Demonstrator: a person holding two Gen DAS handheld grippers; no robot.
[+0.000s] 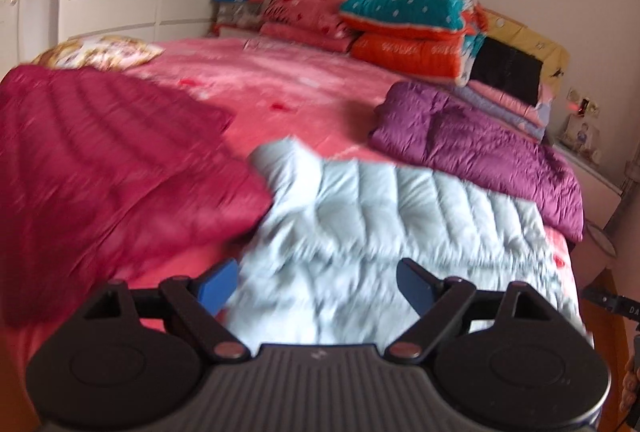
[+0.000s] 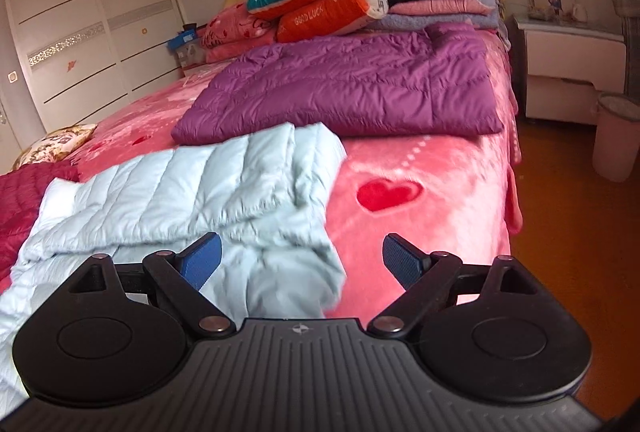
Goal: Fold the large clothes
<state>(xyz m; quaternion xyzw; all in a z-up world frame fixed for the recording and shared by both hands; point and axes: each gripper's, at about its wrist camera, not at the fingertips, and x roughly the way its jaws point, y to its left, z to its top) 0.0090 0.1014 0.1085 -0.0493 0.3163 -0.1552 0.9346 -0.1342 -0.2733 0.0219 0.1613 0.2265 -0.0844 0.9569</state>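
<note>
Left wrist view: your left tool (image 1: 316, 286) stands wide open with nothing between its blue pads. It hangs above the near part of the pale blue quilted jacket (image 1: 384, 228), which lies on the pink bed (image 1: 288, 80). A dark red quilted garment (image 1: 116, 168) lies to the left, its edge touching or overlapping the pale blue one; the blur prevents a firm reading. A purple quilted jacket (image 1: 476, 148) lies folded beyond, on the right. Risk: if you close near that shared edge, you may pinch both garments and drag the red one along.

Right wrist view: your right tool (image 2: 302, 262) is also wide open and empty. Its left pad sits over the pale blue jacket's crumpled right end, its right pad over bare bedspread beside the red heart (image 2: 388, 194). Part of the jacket is already laid over itself. Risk: the padded fabric looks slippery and thick, so a shallow pinch may take only the top layer and undo that fold. The bed edge is near on the right; a pull that way could slide the garment off.

Readable writing: "GOOD LUCK" on the orange quilt (image 2: 324, 14) at the head of the bed.
</note>
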